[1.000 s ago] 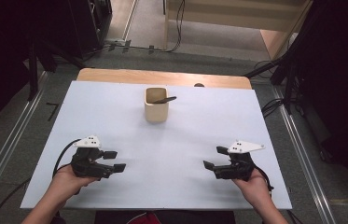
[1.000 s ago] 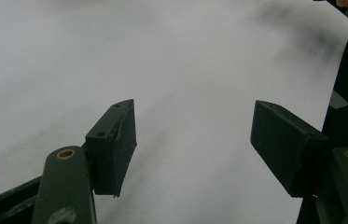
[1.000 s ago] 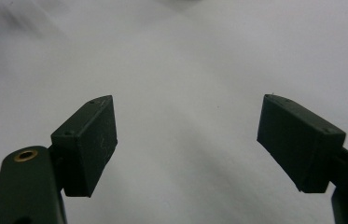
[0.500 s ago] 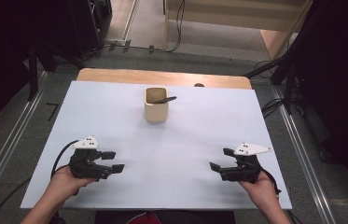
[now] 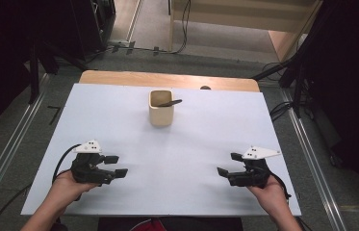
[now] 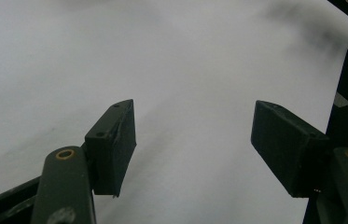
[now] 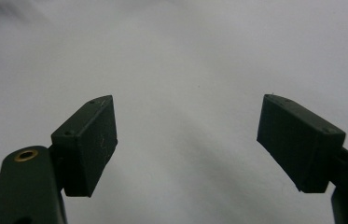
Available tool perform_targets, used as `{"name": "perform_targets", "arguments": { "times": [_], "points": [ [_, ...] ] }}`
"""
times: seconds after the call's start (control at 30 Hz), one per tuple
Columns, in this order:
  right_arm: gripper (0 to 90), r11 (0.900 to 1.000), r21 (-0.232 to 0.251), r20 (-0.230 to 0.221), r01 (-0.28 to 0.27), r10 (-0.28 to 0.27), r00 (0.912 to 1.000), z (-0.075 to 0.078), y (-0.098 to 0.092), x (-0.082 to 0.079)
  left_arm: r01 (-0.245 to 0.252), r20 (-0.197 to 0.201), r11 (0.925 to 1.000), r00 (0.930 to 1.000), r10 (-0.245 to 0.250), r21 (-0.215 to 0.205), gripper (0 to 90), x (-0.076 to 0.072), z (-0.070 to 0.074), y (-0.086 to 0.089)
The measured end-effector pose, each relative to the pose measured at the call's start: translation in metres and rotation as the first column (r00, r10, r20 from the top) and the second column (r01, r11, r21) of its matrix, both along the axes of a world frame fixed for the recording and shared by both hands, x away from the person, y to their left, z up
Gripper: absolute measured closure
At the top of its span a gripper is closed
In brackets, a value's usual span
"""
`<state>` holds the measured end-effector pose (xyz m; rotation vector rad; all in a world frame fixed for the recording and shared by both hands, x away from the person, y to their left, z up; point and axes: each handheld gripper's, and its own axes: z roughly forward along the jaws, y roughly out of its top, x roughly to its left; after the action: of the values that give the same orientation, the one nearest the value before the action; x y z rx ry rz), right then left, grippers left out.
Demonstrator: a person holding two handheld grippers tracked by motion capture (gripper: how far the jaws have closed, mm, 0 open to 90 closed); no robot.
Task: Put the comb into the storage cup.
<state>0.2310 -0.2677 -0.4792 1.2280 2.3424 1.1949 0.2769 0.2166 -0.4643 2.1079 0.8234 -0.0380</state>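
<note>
A beige square cup stands upright at the far middle of the white table top, with a dark utensil handle sticking out over its rim toward the right. My left gripper rests low near the front left, pointing right, open and holding nothing. My right gripper is near the front right, pointing left, also open and bare. In the left gripper view the left gripper has only white surface between its jaws. The right gripper view shows the same for the right gripper.
A strip of wooden table edge runs behind the white sheet. Metal rails line the floor on both sides, and cables lie on the floor beyond the table. A wide stretch of white surface separates the grippers from the cup.
My right gripper has drifted a little to the right and toward the near edge. The left gripper and the cup have stayed where they were.
</note>
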Motion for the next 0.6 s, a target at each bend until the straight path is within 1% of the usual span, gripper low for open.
{"name": "perform_targets", "arguments": {
  "times": [0.27, 0.47, 0.6],
  "points": [
    [18.3, 1.000, -0.007, -0.002, -0.011, 0.011, 0.9999, -0.0007, 0.0010, 0.0001, 0.001, 0.001, 1.0000, 1.0000, -0.001, -0.001, 31.9, 0.0000, -0.0001, 0.0001],
    [18.3, 1.000, -0.009, 0.024, -0.013, 0.013, 0.9996, 0.0015, 0.0024, -0.0011, 0.001, 0.001, 1.0000, 1.0000, -0.001, 0.001, 31.9, -0.0001, -0.0002, -0.0001],
    [18.4, 1.000, -0.012, 0.024, -0.013, 0.013, 0.9996, 0.0016, 0.0028, -0.0012, 0.001, 0.001, 1.0000, 1.0000, -0.001, 0.000, 31.9, -0.0001, -0.0002, 0.0000]
  ]
}}
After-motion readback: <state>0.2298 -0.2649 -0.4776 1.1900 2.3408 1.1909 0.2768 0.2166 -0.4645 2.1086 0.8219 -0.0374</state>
